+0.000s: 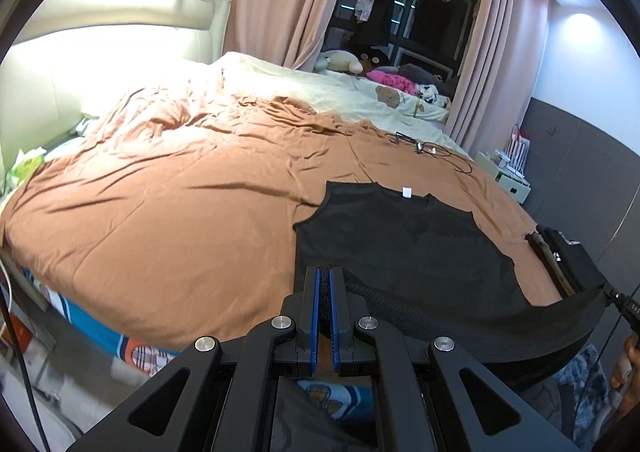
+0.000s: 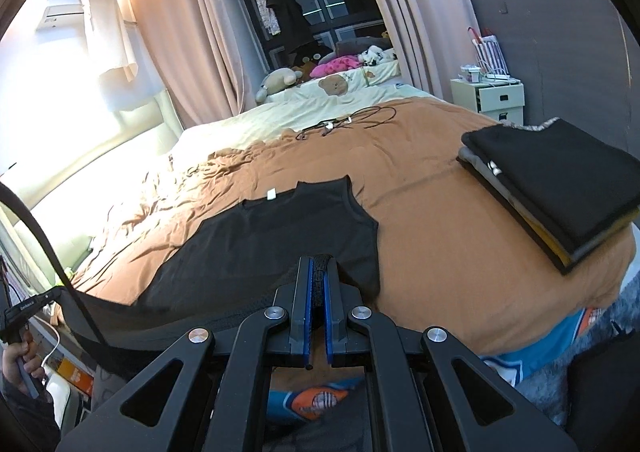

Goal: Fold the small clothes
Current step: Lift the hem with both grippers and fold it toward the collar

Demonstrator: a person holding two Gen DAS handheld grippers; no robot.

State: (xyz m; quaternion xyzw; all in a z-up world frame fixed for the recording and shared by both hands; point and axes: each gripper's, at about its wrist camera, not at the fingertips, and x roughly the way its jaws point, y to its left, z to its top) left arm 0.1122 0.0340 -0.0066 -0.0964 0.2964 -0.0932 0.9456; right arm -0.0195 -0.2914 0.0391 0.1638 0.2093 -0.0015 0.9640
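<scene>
While both hand-held grippers pinch black top, rumpled orange duvet underneath.

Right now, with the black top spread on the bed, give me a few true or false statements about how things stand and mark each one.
1. Both tools are shut on the hem of the black sleeveless top. True: the left tool and the right tool each pinch its near edge.
2. The top is already folded in half. False: it lies flat and open, its white neck label showing.
3. A stack of folded clothes sits on the bed to the right of the top. True.
4. The top lies on a blue sheet. False: it lies on an orange-brown cover.
5. Cables rest on the top. False: they lie farther up the bed, apart from it.
</scene>
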